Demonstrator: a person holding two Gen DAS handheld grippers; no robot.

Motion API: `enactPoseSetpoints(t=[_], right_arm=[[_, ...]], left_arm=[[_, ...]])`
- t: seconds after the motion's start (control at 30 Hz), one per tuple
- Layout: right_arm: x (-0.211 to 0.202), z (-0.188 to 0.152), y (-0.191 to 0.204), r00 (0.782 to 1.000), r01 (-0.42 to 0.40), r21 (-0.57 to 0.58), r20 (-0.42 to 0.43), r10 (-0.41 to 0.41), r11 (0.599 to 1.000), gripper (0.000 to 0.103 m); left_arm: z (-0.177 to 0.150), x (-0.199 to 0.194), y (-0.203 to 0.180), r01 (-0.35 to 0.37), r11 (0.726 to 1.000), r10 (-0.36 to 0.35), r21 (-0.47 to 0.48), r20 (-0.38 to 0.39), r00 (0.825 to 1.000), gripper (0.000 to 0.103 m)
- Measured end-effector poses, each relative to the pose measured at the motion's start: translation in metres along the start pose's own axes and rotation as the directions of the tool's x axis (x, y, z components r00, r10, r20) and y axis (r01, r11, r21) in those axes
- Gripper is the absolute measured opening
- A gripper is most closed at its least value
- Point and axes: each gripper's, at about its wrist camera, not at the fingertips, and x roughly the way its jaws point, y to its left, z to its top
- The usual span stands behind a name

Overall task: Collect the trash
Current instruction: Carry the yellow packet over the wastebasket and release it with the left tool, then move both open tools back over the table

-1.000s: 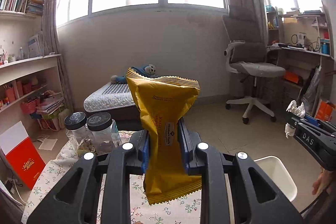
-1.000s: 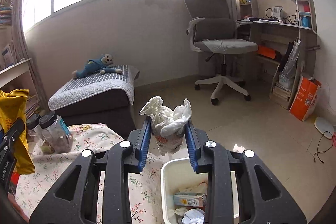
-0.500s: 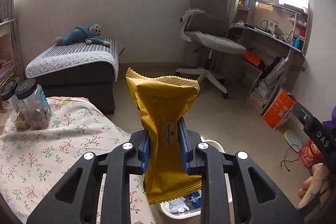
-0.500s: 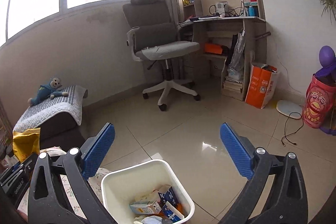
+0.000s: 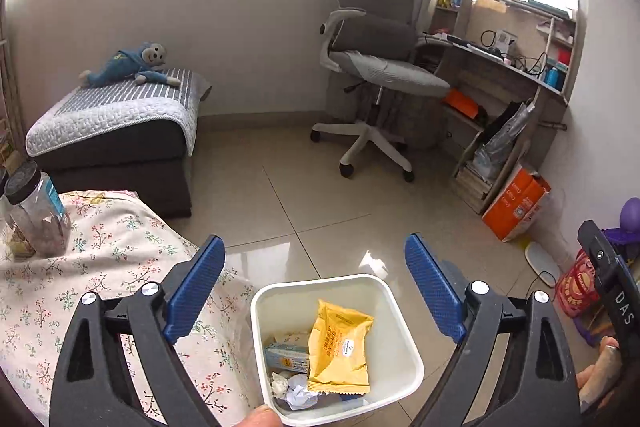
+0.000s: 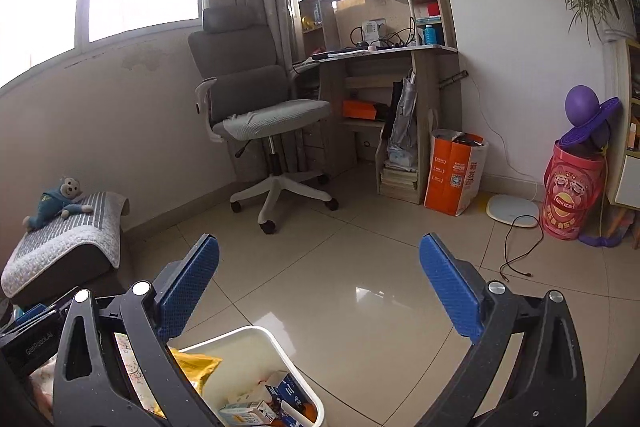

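We hold our left gripper right over the white bin so trash drops straight in. Its jaws are opening wide, and nothing is between them. The yellow snack bag now lies inside the bin, on top of a small carton and crumpled paper. Our right gripper is wide open too and holds nothing. The bin sits on the floor, just beside the edge of the flowery tablecloth, so it is easy to reach.
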Motion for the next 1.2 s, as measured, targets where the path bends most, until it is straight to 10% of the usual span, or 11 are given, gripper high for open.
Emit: enactPoseSetpoints(t=[0.27,0.67,0.87,1.2], right_arm=[[-0.04,0.005,0.061,0.98,-0.198,0.052,-0.023,0.199,0.979,0.096],[-0.097,-0.013,0.157,0.943,-0.33,-0.052,0.033,0.332,0.942,0.096],[-0.117,-0.027,0.197,0.916,-0.395,-0.096,0.03,0.4,0.914,0.096],[-0.134,-0.039,0.24,0.881,-0.471,-0.121,-0.005,0.474,0.874,0.096]], left_arm=[[0.007,-0.095,0.053,-0.217,0.976,0.196,0.023,0.337,0.921,0.096],[0.005,-0.154,0.154,-0.388,0.918,0.391,-0.082,0.343,0.854,0.096],[-0.002,-0.169,0.205,-0.415,0.894,0.447,-0.17,0.262,0.855,0.096],[-0.016,-0.184,0.244,-0.496,0.84,0.54,-0.221,0.236,0.808,0.096]])
